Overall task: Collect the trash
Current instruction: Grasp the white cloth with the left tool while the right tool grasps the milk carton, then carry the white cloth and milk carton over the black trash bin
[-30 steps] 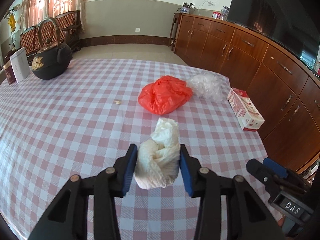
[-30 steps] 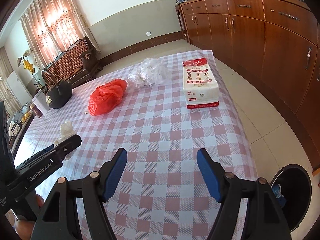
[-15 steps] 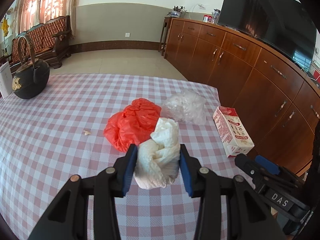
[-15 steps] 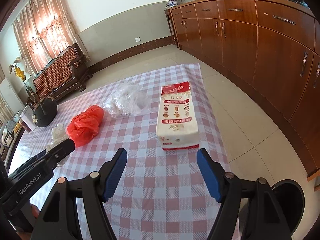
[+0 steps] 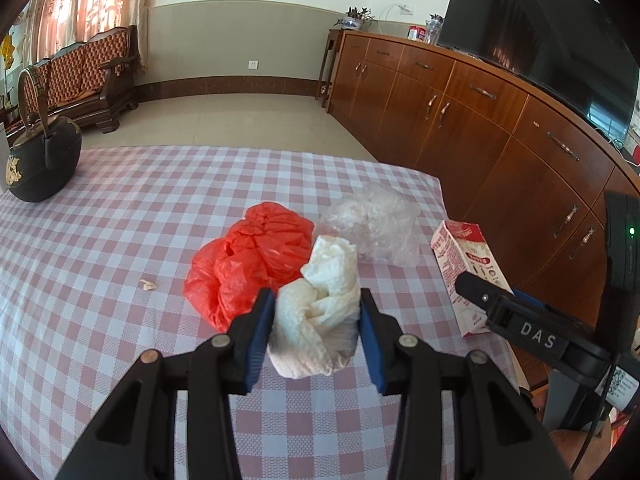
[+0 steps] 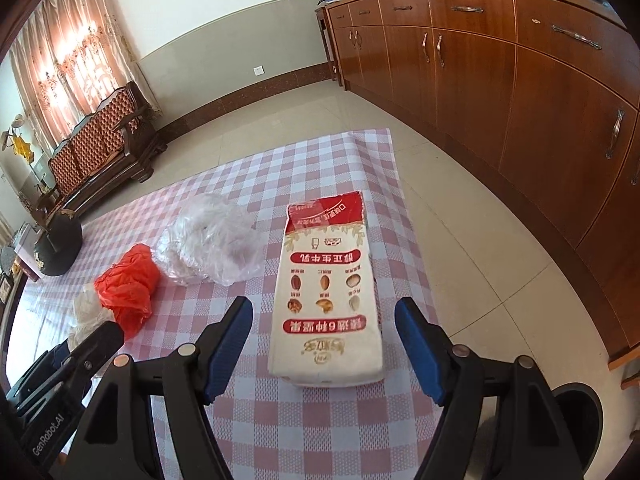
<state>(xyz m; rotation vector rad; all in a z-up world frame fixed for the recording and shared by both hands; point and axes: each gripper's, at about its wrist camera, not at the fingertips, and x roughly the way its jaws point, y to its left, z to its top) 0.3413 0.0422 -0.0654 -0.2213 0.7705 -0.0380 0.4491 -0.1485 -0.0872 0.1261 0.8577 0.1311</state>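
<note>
Counting across the checked desk (image 5: 100, 248) gives four pieces of trash: one crumpled white paper wad (image 5: 320, 320), one red plastic bag (image 5: 252, 264), one clear plastic bag (image 5: 372, 224) and one red-and-white carton (image 6: 326, 300) lying flat, plus one tiny scrap (image 5: 148, 285) and one black kettle (image 5: 42, 164) at the far left. The left hand-held gripper (image 5: 316, 332) is nearly closed, its blue pads pressed on both sides of the white paper wad, which is lifted above the cloth in front of the red bag. The right hand-held gripper (image 6: 324, 344) stands wide, its jaws flanking the near end of the carton without touching it; nothing is held. The carton lies near the desk's right edge, with tiled floor beyond, and a black bin (image 6: 576, 420) stands on the floor below the near right corner. Bare cloth stretches between the kettle and the bags.
</note>
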